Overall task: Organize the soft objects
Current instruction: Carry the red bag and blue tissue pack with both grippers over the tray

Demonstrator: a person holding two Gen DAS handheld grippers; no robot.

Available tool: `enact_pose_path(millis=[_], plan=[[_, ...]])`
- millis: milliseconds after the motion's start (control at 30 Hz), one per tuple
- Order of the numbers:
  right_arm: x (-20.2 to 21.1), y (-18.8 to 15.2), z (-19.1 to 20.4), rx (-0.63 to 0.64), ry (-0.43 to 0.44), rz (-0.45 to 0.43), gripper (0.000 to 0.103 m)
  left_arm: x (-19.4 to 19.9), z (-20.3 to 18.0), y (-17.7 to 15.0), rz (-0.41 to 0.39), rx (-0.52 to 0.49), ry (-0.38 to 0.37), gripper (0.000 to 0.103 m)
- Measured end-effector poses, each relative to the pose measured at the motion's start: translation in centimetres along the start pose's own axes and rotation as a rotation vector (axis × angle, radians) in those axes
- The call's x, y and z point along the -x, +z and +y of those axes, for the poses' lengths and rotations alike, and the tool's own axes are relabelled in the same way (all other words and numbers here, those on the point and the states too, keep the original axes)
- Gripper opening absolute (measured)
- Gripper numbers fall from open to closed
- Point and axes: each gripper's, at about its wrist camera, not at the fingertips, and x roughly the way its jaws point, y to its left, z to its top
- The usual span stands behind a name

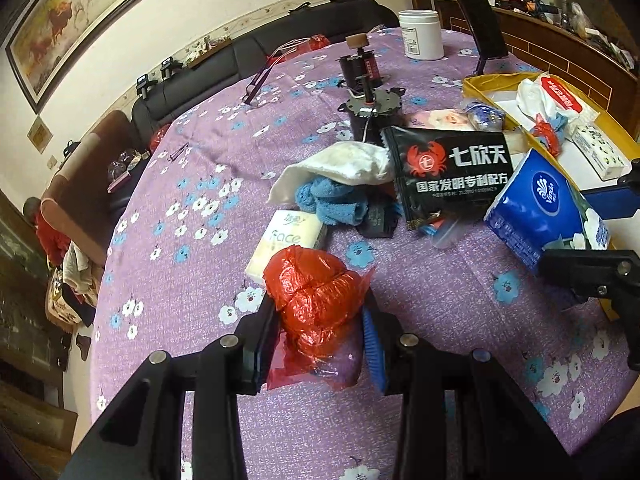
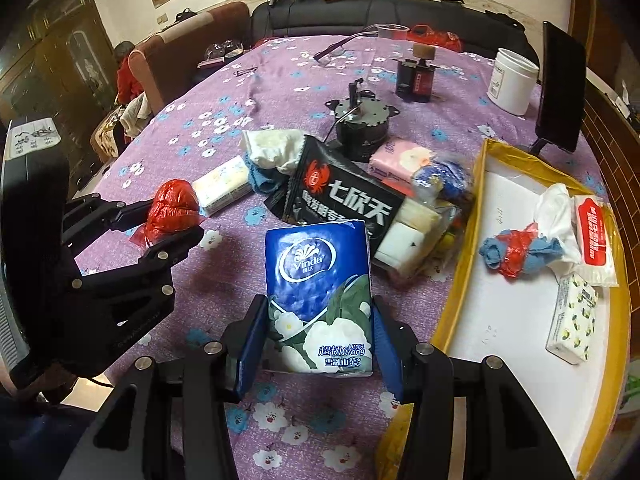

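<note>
My left gripper (image 1: 320, 320) is shut on a crumpled red plastic bag (image 1: 314, 294), held just above the purple flowered tablecloth (image 1: 192, 264); the same red bag (image 2: 172, 208) shows at the left of the right wrist view. My right gripper (image 2: 318, 328) is shut on a blue Vinda tissue pack (image 2: 318, 280), also seen at the right as the Vinda pack (image 1: 540, 204). A yellow-rimmed tray (image 2: 460, 292) on the right holds a red-and-white tissue pack (image 2: 596, 240), a patterned tissue pack (image 2: 572, 316) and a bundle of blue, red and white soft items (image 2: 524, 250).
In the table's middle lie a black crab-logo packet (image 1: 452, 168), white and blue cloths (image 1: 336, 184), a "Face" tissue pack (image 1: 286, 240), a pink pack (image 2: 400, 160) and white packs (image 2: 404, 240). Behind stand a small motor (image 2: 362, 120), a white jar (image 2: 512, 80) and a dark phone stand (image 2: 558, 88).
</note>
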Motion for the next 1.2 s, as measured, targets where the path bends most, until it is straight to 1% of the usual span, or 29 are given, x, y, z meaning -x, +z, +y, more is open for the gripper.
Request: enact_pose_path(millis=[200,533,733,900,1000,1200], plan=[[0.7,-0.6,-1.1,-0.033,-0.009,-0.011,0.054,0.3,-1.3,0.5,-0.009,-0.034,-0.006,0.038],[2.4,-1.9,-4.1,-0.127,-0.029,-0.043,0.054,1.1,-3.7,1.6,-0.036,-0.103,-0.020,0.037],[3.1,-2.8,-5.7,-0.181,-0.042,-0.051,0.054,1.7,-5.3,2.4,-0.055,-0.148,-0.034,0.037],[3.4,-3.4,-7.1,-0.226,-0.053,-0.049,0.054,1.7,-6.1,2.8,-0.059,-0.167,-0.049,0.037],[3.4,-3.8,-8.3,-0.275,-0.069,-0.041,0.054,1.9,-6.6,3.1,-0.066,-0.175,-0.067,0.037],[4.1,-5.1,-10.5,-0.351,-0.106,-0.032,0.054,2.9,-8.1,4.1,-0.107,-0.194,-0.131,0.037]])
